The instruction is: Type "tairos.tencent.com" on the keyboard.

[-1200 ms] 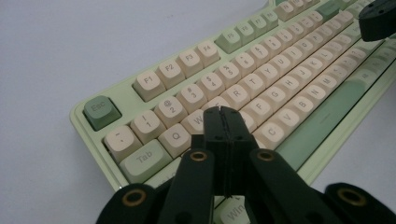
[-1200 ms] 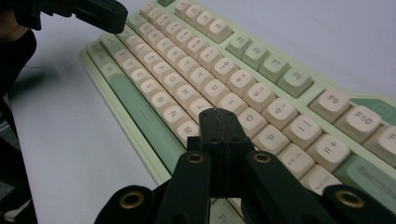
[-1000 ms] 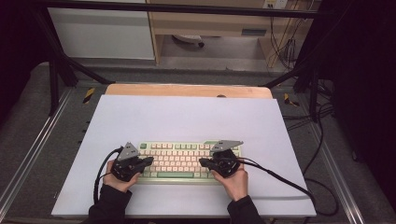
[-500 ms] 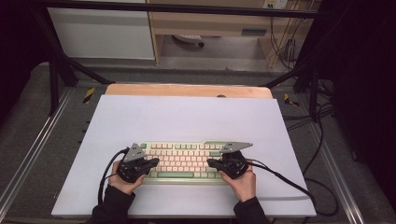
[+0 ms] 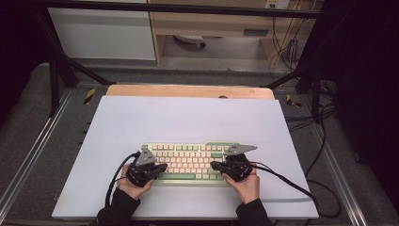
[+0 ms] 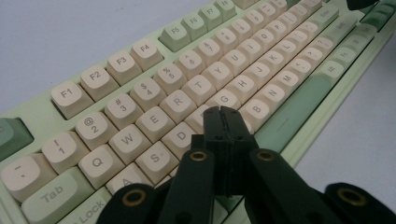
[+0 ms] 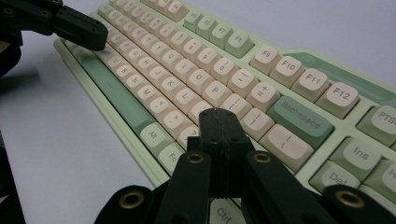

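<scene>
Both the left gripper (image 6: pixel 223 112) and right gripper (image 7: pixel 219 114), jaws pressed together and empty, hover over the green-and-cream keyboard (image 5: pixel 190 160) near the mat's front edge; risk: blunt tips striking neighbouring keys or nudging the board askew

A pale sheet (image 5: pixel 188 117) covers the table, a wooden edge (image 5: pixel 188 91) showing at the far side. Grey floor (image 5: pixel 28 127) around, dark frame legs, cables (image 5: pixel 324 155) on the right, a cabinet (image 5: pixel 211 23) beyond.
</scene>
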Available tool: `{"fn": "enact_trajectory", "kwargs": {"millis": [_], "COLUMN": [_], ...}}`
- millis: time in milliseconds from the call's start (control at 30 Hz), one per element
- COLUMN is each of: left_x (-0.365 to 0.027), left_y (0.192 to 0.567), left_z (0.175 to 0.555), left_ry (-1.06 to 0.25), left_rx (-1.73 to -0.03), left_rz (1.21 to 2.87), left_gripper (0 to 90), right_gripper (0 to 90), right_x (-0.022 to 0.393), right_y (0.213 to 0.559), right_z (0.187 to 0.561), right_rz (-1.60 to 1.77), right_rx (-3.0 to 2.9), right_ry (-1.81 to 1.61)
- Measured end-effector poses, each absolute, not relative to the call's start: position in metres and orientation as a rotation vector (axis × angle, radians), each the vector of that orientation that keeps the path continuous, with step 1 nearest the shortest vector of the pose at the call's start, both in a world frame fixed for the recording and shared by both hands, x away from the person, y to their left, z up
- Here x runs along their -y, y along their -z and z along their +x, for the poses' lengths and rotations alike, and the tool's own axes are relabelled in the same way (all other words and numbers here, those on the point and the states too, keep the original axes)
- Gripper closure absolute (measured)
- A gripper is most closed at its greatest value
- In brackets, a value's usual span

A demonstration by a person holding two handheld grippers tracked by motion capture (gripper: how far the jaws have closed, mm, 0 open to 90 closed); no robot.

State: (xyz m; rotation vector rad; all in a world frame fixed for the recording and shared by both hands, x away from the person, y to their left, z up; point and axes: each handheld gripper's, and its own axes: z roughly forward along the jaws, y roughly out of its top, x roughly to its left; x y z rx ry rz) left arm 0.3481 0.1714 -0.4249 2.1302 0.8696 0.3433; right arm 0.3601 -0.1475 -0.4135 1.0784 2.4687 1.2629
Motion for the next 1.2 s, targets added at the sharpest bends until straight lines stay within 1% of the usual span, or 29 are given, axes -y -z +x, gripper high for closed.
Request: {"fn": "enact_trajectory", "kwargs": {"millis": [700,1200], "left_x": [-0.17,-0.1773], "left_y": [0.4309,0.4223], "left_z": [0.3482,0.3455], "left_ry": [-0.341,-0.349], "left_rx": [-0.864,-0.856], "left_rz": [2.147,2.118], "left_gripper": [90.0,90.0], "right_gripper": [90.0,90.0], "right_x": [0.1517,0.1524], "right_y": [0.4137,0.4143], "right_z": [0.3596,0.3595], "right_rz": [1.087,1.091], "right_rx": [-2.458,-2.46], "right_ry": [-1.271,-1.271]}}
